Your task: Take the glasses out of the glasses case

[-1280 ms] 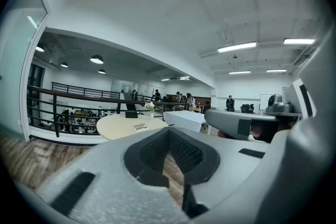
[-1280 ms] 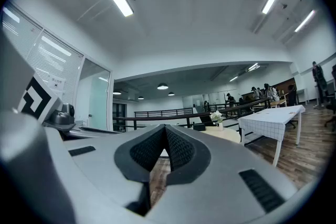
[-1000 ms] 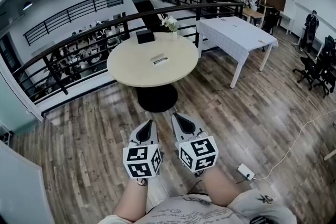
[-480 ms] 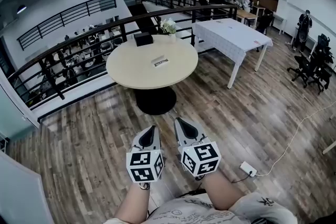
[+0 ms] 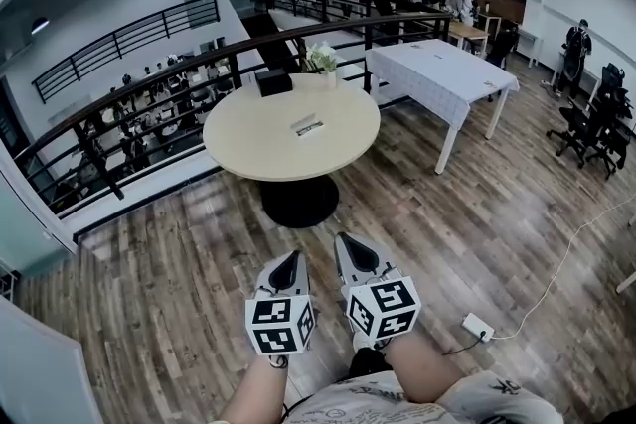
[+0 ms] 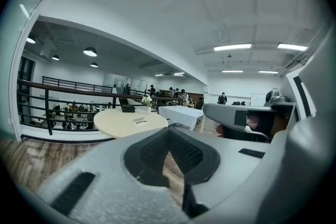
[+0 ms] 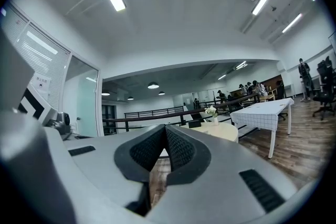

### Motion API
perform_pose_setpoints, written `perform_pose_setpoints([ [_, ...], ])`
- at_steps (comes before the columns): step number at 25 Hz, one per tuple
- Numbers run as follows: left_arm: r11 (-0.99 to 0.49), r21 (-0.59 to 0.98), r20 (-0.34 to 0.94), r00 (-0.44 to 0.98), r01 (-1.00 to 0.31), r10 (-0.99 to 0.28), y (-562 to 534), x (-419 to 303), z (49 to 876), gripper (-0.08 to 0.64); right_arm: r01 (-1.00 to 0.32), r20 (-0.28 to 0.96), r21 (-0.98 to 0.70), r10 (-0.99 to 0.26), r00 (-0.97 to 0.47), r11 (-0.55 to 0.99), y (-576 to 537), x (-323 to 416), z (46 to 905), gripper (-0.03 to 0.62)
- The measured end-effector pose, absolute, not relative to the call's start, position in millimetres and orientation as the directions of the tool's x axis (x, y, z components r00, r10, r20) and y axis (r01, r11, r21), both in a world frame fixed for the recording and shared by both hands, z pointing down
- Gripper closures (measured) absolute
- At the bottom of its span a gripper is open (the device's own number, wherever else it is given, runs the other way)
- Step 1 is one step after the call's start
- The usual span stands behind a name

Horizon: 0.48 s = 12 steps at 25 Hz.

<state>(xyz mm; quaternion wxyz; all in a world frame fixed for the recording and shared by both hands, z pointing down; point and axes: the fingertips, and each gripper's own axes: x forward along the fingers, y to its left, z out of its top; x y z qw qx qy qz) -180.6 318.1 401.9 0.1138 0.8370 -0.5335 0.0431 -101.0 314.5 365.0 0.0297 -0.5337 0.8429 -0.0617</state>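
A round beige table [image 5: 248, 139] stands a few steps ahead of me. On it lie a small pale flat item [image 5: 306, 125] near the middle and a black box [image 5: 272, 81] at the far edge; I cannot tell which one is the glasses case. No glasses show. My left gripper [image 5: 288, 257] and right gripper [image 5: 344, 239] hang side by side over the wooden floor, well short of the table. Both are shut with nothing between the jaws. The left gripper view shows the table [image 6: 118, 124] beyond the closed jaws, and the right gripper view shows the table [image 7: 223, 131] far off.
A vase of white flowers [image 5: 322, 61] stands beside the black box. A black railing [image 5: 129, 104] runs behind the table. A table with a white cloth [image 5: 442, 70] stands to the right. A power strip [image 5: 478, 327] and its cable lie on the floor at my right.
The head view has shifted slightly and the table looks a little nearer. Both grippers sit a bit lower in the frame and stay shut.
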Motion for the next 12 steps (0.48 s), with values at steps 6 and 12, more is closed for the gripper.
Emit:
perform_pose_setpoints([
  [6,-0.391,0.121,0.209,0.409,-0.912,-0.888,268,-176,406,0.552,-0.884,0.024,-0.153,-0.893,-0.449,0.441,258,-98,372,0.578],
  [12,-0.368,0.104,0.202,0.382,-0.924,-0.902,204,-156,396,0.552,-0.871,0.011,-0.145,-0.879,-0.477,0.47,195,-80,362,0.578],
])
